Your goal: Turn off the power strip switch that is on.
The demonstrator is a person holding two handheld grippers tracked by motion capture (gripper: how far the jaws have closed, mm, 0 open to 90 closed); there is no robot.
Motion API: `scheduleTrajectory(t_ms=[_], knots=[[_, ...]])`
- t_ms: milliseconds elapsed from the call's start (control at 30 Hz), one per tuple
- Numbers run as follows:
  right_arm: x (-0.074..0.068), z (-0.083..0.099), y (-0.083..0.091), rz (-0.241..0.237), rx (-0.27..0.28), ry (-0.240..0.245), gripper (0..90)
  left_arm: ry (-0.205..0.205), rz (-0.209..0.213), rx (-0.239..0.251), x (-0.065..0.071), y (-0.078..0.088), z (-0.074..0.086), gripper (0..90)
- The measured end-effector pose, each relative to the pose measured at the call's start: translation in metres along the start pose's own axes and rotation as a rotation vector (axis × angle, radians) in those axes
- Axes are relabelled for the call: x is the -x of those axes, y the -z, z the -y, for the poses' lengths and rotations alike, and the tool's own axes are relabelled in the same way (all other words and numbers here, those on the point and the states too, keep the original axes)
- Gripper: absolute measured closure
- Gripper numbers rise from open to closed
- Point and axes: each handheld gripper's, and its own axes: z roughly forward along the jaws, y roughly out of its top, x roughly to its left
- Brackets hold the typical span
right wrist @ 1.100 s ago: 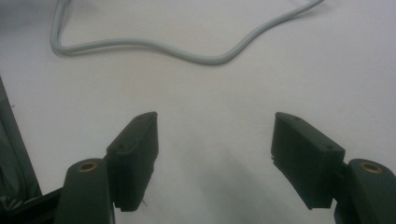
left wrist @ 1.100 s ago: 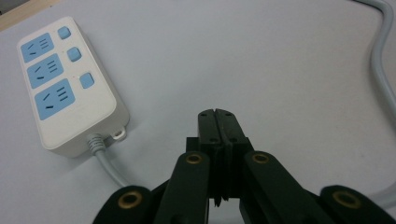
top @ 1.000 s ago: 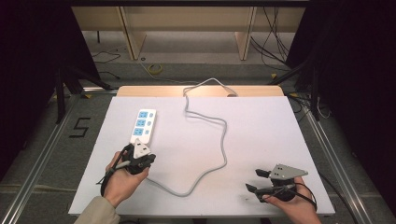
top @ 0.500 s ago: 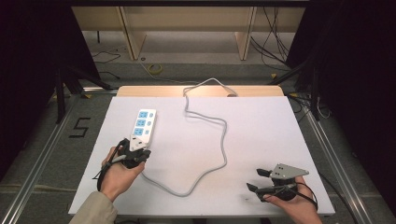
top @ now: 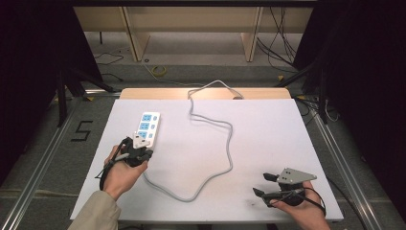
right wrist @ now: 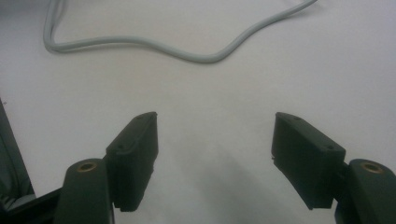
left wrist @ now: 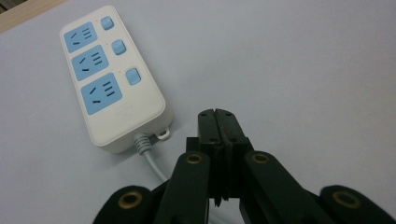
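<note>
We had drawn our closed, empty left tool (left wrist: 218, 122) slightly back from the white three-socket plastic power strip (left wrist: 112, 79), while the right tool (right wrist: 215, 158) waited open, so pressing a switch seemed near.

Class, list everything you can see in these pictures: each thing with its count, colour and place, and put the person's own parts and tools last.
Power strip: one, white with three blue sockets and three blue switches, on the left part of the table, just beyond the left gripper.
Cable: one, grey, winding from the strip's near end across the table's middle and off its far edge.
Table: one, white top with a pale wood strip along the far edge.
Floor mark 5: one, black, on the grey floor left of the table.
Left gripper: one, black, jaws shut with nothing between them, beside the strip's cable end.
Right gripper: one, black, jaws open over bare table at the near right.
Hands: two, one holding each gripper.
</note>
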Motion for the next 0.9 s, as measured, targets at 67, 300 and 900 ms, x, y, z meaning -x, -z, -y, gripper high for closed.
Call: scheduleTrajectory(t_ms=[67,300,900], knots=[[0.0,0.0,0.0,0.001,-0.001,0.0,32.6,0.004,-0.001,-0.003,-0.001,-0.001,-0.002,89.7],[0.0,0.0,0.0,0.001,-0.004,-0.001,32.6,0.011,-0.002,-0.009,-0.004,-0.004,-0.006,89.7],[0.0,0.0,0.0,-0.001,0.001,-0.009,32.6,0.033,-0.009,-0.033,-0.017,-0.013,-0.011,89.7]])
